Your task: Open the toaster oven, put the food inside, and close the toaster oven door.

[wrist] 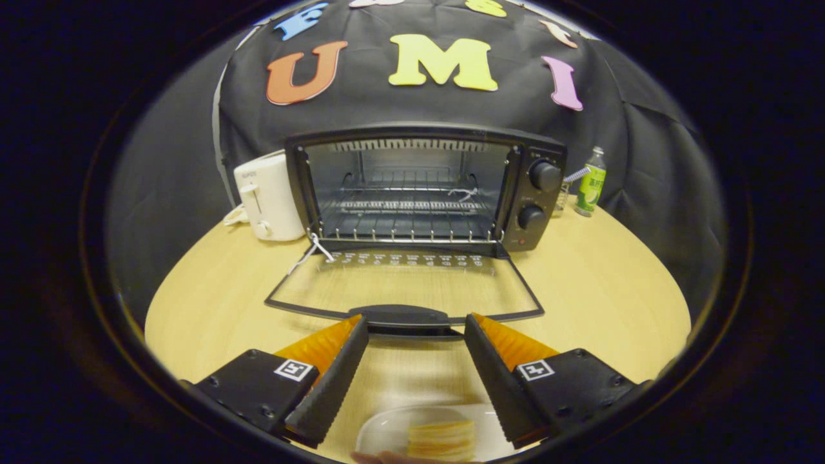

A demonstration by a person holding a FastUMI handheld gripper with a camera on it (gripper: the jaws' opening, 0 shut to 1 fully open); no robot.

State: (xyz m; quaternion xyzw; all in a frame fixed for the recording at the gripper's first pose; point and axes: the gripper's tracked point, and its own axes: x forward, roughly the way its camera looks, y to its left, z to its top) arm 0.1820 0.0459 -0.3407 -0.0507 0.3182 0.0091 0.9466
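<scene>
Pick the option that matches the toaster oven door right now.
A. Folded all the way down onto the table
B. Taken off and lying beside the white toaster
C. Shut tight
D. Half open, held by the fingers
A: the glass door of the toaster oven lies flat on the table, the rack inside is exposed, and the open gripper hovers just short of the door handle, gripping nothing.

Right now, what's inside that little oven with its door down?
The toaster oven holds only a wire rack, with no food on it. The food sits on a white plate between the open claw's fingers. The cavity's back corners are too dim to judge.
</scene>
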